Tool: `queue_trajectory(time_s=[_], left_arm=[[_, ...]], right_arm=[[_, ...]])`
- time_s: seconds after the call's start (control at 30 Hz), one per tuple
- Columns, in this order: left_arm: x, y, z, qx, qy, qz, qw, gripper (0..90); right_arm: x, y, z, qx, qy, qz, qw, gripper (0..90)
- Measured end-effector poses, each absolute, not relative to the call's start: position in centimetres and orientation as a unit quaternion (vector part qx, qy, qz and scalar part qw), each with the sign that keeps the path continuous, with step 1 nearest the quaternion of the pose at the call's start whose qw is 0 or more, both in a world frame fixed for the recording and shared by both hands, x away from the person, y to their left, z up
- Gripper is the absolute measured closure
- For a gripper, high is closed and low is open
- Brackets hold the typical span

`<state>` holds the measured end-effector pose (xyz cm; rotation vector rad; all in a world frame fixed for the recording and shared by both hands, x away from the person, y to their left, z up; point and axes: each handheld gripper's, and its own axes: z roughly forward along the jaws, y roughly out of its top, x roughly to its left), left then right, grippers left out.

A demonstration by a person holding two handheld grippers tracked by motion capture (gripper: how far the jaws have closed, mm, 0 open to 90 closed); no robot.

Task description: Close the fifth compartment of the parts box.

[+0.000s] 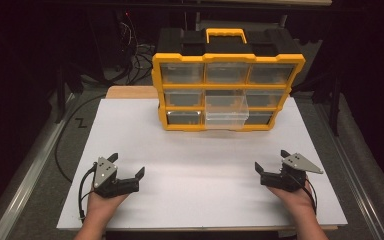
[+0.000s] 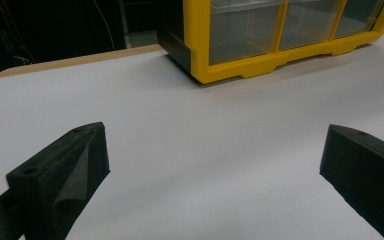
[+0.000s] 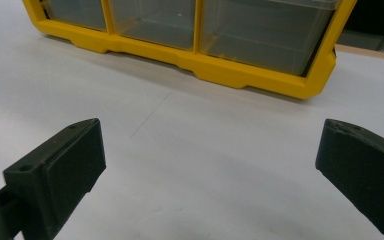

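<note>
High view first: my left tongs and right tongs rest spread and empty on the white counter, well short of the yellow organizer, whose bottom-middle clear drawer juts out. Left gripper view: organizer far ahead, at the upper right. Right gripper view: frame closer. I'd approach level and meet the drawer front squarely.
</note>
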<state>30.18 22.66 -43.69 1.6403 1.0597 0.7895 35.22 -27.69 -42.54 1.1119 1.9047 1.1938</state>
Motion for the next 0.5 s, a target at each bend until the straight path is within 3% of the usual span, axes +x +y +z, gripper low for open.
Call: queue_trajectory(time_s=[0.5], left_arm=[[30.3, 22.9, -43.7, 0.675, 0.444, 0.323, 0.493, 0.2]], right_arm=[[37.9, -27.0, -42.8, 0.432, 0.712, 0.457, 0.313, 1.1]])
